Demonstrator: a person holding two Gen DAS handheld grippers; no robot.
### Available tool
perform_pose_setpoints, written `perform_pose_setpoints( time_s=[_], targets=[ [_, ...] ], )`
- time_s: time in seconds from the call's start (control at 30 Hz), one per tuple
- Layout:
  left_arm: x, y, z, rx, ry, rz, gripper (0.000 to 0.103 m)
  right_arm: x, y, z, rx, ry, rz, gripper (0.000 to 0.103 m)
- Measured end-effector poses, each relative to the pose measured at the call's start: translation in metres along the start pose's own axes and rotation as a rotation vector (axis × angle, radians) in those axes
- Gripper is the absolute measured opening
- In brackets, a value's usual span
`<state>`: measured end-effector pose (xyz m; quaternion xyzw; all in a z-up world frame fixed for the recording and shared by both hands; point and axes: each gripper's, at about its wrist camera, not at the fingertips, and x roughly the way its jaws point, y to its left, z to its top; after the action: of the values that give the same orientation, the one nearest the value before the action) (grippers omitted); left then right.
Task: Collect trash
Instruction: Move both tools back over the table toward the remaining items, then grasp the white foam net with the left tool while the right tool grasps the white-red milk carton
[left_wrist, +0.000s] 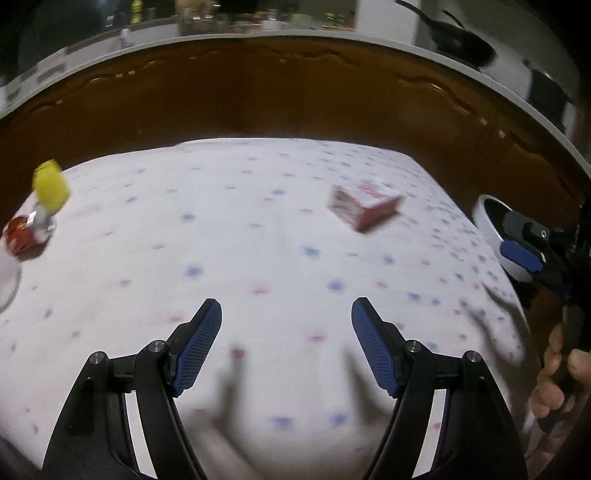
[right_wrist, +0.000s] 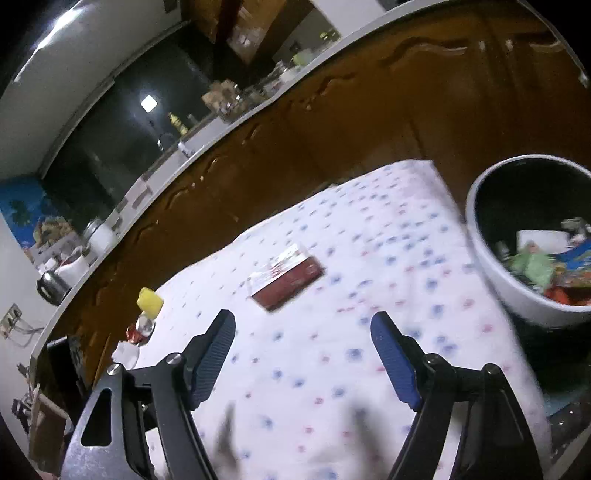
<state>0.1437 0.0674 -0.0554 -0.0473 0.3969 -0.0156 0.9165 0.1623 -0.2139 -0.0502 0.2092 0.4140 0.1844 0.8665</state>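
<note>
Looking along the left gripper (left_wrist: 286, 317), its two blue-padded fingers stand wide apart above a white tablecloth (left_wrist: 258, 258) dotted red and blue, holding nothing and touching nothing. Beyond the gripper and a little to its right, a red and white carton (left_wrist: 364, 206) lies on the cloth, blurred. Far to the carton's left, near the table edge, a yellow object (left_wrist: 51, 188) sits over a small red wrapper (left_wrist: 22, 234). Well to the carton's right, a white bin (left_wrist: 491, 229) shows its rim; its contents are hidden. The right gripper (left_wrist: 522, 253) partly covers that rim, and a hand (left_wrist: 557, 376) grips its handle.

From the right gripper (right_wrist: 303, 336), the fingers are likewise spread wide and empty above the same cloth (right_wrist: 332, 350). The red and white carton (right_wrist: 286, 280) lies just beyond them. To the carton's right stands the white bin (right_wrist: 480, 240), dark inside, holding mixed rubbish: white paper, green, blue and orange-red wrappers. To the carton's left, the yellow object (right_wrist: 149, 302) sits beside the red wrapper (right_wrist: 137, 332) at the table edge.
</note>
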Motion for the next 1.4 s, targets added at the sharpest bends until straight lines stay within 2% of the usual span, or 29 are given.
perform_pose_setpoints(
  time_s=[0.23,0.33,0.43,0.6,0.7,0.83,0.97,1.1,1.13,1.17,1.2,1.23,1.3,1.4],
  targets=[
    [-0.016,0.083,-0.004,-0.121,-0.042,0.176,0.075,0.04,0.019,0.001,0.03,0.069,-0.002,0.081],
    [-0.023,0.124,-0.006,-0.198,-0.05,0.248,0.085,0.058,0.022,0.002,0.055,0.083,0.009,0.081],
    [-0.031,0.166,-0.009,-0.268,-0.057,0.321,0.085,0.076,0.024,0.004,0.063,0.11,0.002,0.081],
    [-0.049,0.238,-0.016,-0.388,-0.095,0.501,0.091,0.109,0.024,0.006,0.121,0.163,-0.005,0.081],
    [-0.055,0.275,-0.019,-0.466,-0.111,0.567,0.092,0.123,0.028,0.009,0.156,0.167,-0.004,0.081],
    [-0.055,0.317,-0.02,-0.56,-0.114,0.593,0.093,0.143,0.033,0.021,0.172,0.172,-0.053,0.084],
    [-0.043,0.339,-0.016,-0.573,-0.106,0.607,0.093,0.167,0.027,0.031,0.216,0.197,-0.134,0.088],
    [-0.026,0.351,-0.011,-0.589,-0.084,0.544,0.093,0.18,0.037,0.036,0.135,0.199,-0.195,0.09],
    [-0.023,0.35,-0.01,-0.576,-0.078,0.532,0.092,0.182,0.039,0.036,0.117,0.199,-0.206,0.085],
    [-0.02,0.349,-0.009,-0.556,-0.076,0.524,0.082,0.183,0.042,0.036,0.105,0.198,-0.21,0.081],
    [-0.017,0.346,-0.009,-0.539,-0.07,0.516,0.065,0.184,0.042,0.036,0.094,0.198,-0.204,0.072],
    [-0.015,0.344,-0.009,-0.526,-0.06,0.502,0.056,0.184,0.041,0.035,0.089,0.2,-0.197,0.071],
    [-0.013,0.339,-0.01,-0.508,-0.046,0.473,0.014,0.181,0.04,0.034,0.072,0.193,-0.188,0.069],
    [-0.023,0.327,-0.013,-0.468,-0.067,0.451,0.014,0.176,0.04,0.031,0.052,0.186,-0.173,0.065]
  ],
)
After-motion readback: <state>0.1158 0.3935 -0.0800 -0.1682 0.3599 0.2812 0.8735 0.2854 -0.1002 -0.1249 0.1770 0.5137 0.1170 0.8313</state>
